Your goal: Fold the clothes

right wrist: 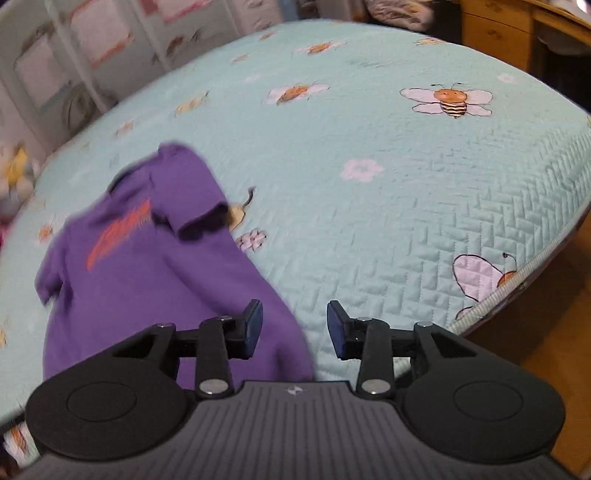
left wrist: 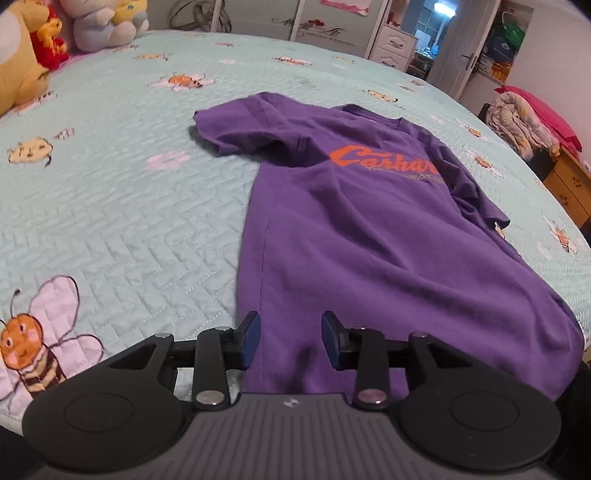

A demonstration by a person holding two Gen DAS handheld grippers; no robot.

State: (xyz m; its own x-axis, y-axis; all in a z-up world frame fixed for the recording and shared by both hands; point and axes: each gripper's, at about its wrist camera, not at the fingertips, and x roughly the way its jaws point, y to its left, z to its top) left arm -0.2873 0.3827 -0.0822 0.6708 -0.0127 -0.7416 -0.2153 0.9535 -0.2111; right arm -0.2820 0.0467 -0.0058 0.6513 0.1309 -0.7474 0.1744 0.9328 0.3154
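A purple T-shirt (left wrist: pixel 369 236) with orange lettering lies front up on the pale green quilted bed (left wrist: pixel 129 206), collar far from me, hem near me. Its left sleeve is spread out; the right sleeve is rumpled against the body. My left gripper (left wrist: pixel 290 341) hovers open over the hem's left corner, nothing between its fingers. In the right wrist view the same T-shirt (right wrist: pixel 147 273) lies to the left, blurred. My right gripper (right wrist: pixel 294 328) is open above the shirt's right hem edge, its left finger over cloth and its right finger over the bed (right wrist: pixel 406 206).
Stuffed toys (left wrist: pixel 99 22) sit at the bed's far left corner. A wardrobe stands behind the bed. Bedding is piled on a wooden cabinet (left wrist: pixel 569 184) at the right. The bed's edge (right wrist: pixel 517 288) and wooden floor lie right of my right gripper.
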